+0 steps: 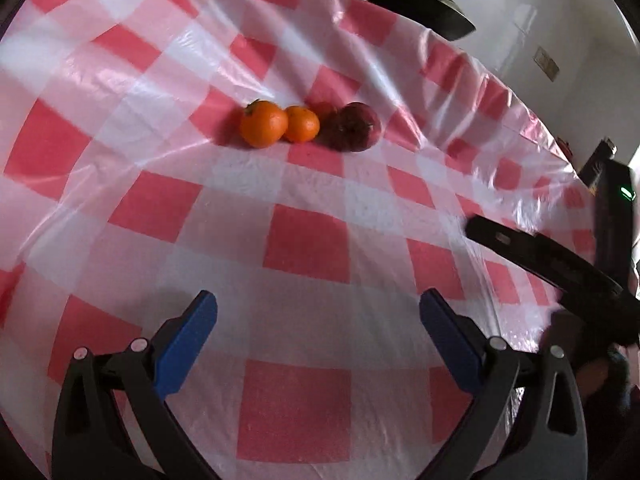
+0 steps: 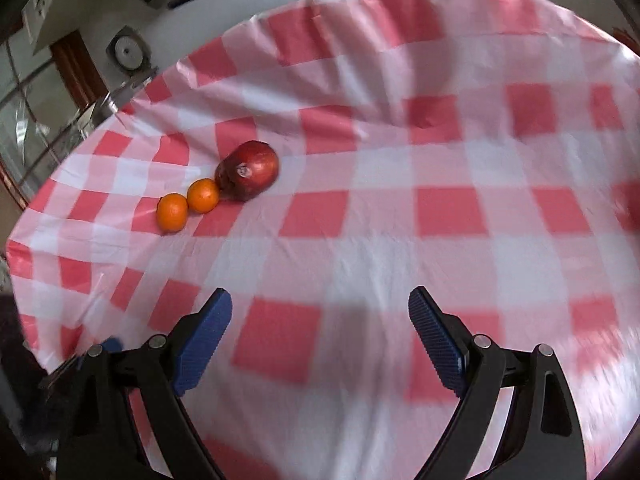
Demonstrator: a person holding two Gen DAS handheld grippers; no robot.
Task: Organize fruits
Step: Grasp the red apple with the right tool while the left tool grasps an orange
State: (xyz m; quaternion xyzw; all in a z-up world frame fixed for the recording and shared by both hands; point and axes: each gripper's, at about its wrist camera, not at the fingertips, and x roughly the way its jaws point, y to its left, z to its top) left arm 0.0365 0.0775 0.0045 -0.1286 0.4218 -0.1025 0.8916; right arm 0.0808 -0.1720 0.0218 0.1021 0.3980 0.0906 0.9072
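Observation:
Two oranges (image 1: 264, 124) (image 1: 302, 124) and a dark red apple (image 1: 354, 127) lie in a touching row on the red-and-white checked tablecloth (image 1: 308, 240). My left gripper (image 1: 318, 312) is open, well short of the row, with nothing between its blue fingers. From the right wrist view the same row runs diagonally at the left: orange (image 2: 172, 213), orange (image 2: 203, 196), apple (image 2: 249, 175). My right gripper (image 2: 320, 308) is open and empty, over the cloth to the right of the fruit. The right gripper's black body (image 1: 560, 264) shows at the left view's right edge.
The table's far edge (image 1: 500, 88) drops off just behind the fruit, with a white wall and a black pan-like object (image 1: 416, 4) beyond. A window and wooden frame (image 2: 48, 92) lie past the table's left edge in the right wrist view.

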